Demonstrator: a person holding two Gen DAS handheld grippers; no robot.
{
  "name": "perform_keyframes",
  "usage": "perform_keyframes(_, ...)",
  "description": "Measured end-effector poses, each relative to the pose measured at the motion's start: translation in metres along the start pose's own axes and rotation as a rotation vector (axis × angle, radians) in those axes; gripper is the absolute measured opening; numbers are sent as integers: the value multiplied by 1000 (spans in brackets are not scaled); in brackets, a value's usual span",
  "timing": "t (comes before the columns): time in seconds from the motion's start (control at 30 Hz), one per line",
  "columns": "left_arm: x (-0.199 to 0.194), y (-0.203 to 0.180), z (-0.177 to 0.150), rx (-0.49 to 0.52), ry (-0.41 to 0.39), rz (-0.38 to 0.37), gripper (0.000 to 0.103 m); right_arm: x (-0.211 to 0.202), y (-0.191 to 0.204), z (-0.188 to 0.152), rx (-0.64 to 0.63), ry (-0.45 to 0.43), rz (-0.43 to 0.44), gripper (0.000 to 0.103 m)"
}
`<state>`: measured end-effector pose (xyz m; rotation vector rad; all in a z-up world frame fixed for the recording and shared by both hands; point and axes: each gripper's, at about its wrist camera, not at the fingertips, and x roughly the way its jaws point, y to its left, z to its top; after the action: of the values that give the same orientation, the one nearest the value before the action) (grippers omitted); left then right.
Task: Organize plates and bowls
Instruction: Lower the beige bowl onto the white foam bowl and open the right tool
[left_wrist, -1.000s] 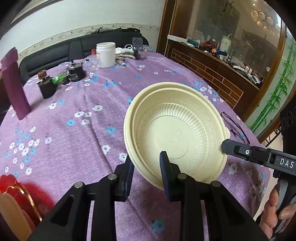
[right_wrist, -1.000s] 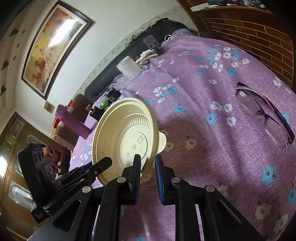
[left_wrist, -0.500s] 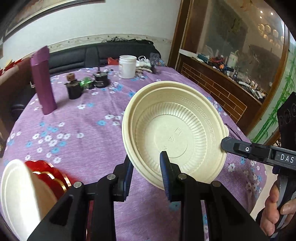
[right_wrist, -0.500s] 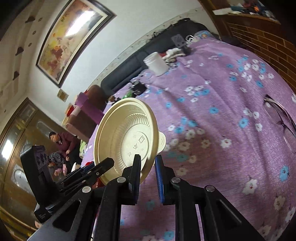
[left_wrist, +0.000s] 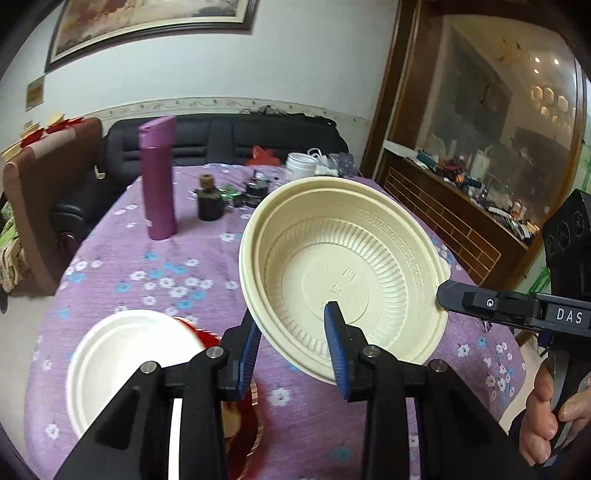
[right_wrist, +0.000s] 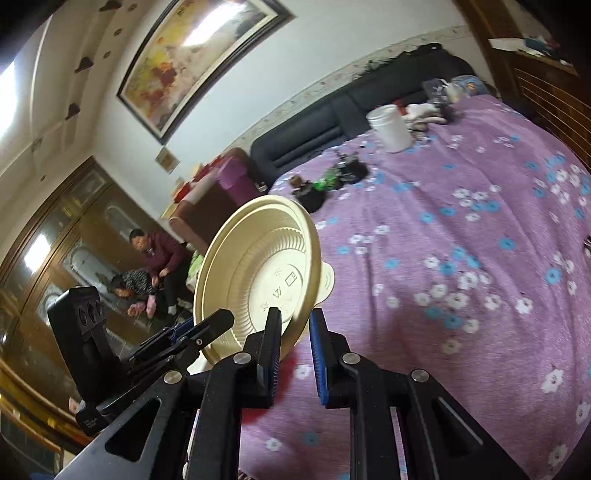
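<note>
A cream ribbed plastic bowl is held in the air above the purple flowered table, tilted on edge. My left gripper is shut on its near rim. My right gripper is shut on the opposite rim; it shows as a black finger at the bowl's right edge in the left wrist view. The bowl's underside faces the right wrist camera. A white plate lies low left on a red and gold dish.
A tall purple flask, small dark jars and a white tub stand at the far side of the table. A black sofa lies behind. A wooden cabinet is on the right. People sit at left in the right wrist view.
Both grippers have carried the bowl up and leftward, tilting it more. The white plate and red dish have come into fuller view at lower left.
</note>
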<state>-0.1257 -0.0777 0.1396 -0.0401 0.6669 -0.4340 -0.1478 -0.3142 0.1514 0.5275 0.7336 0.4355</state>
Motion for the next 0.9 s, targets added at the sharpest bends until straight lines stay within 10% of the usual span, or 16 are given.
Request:
perform_keyframes(0.43,-63,61,-7,-66,-80,122,33,42,73,0,-89,79,140,18)
perform_keyframes(0.9,-70,111,-49,-159,12,191,33,106,101,-33,-119,251,181,18)
